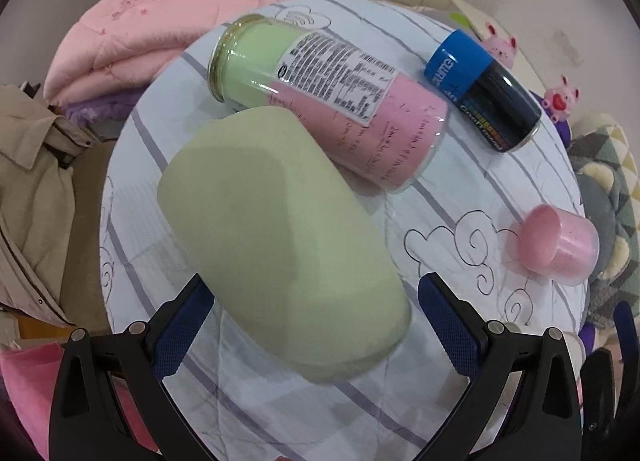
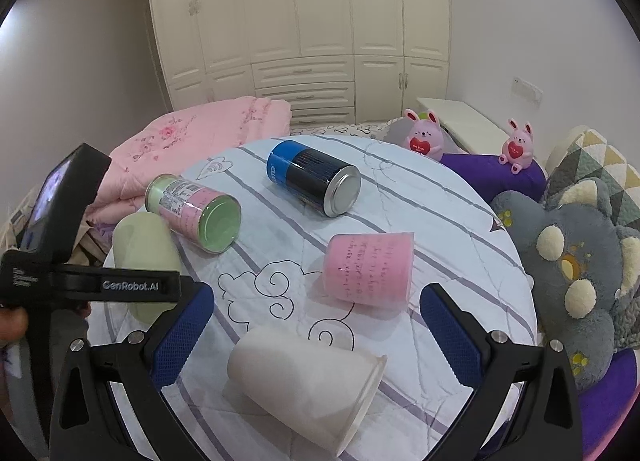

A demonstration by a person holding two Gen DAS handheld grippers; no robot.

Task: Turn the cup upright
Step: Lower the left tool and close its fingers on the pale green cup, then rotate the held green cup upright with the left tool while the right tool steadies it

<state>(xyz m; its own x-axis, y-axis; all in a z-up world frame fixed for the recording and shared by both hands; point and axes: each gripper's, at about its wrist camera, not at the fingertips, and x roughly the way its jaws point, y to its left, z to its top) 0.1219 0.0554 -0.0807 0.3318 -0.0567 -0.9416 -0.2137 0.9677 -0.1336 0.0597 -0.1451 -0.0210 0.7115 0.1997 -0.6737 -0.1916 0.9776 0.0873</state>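
Observation:
A pale green cup (image 1: 276, 237) lies on its side on the round table, base toward my left gripper (image 1: 316, 325), which is open with its blue pads either side of the cup's near end, not touching. The green cup also shows in the right wrist view (image 2: 144, 249), partly behind the left gripper's body. A white cup (image 2: 308, 381) lies on its side just ahead of my open right gripper (image 2: 316, 325), mouth to the right. A pink cup (image 2: 370, 267) lies on its side beyond it; it also shows in the left wrist view (image 1: 558, 245).
A glass jar (image 1: 324, 97) with green and pink filling and a blue-black can (image 1: 484, 89) lie on the striped tablecloth (image 1: 440, 201). A pink quilt (image 1: 168, 33), a beige coat (image 1: 36, 181), plush toys (image 2: 568, 269) and pink bunnies (image 2: 424, 137) surround the table.

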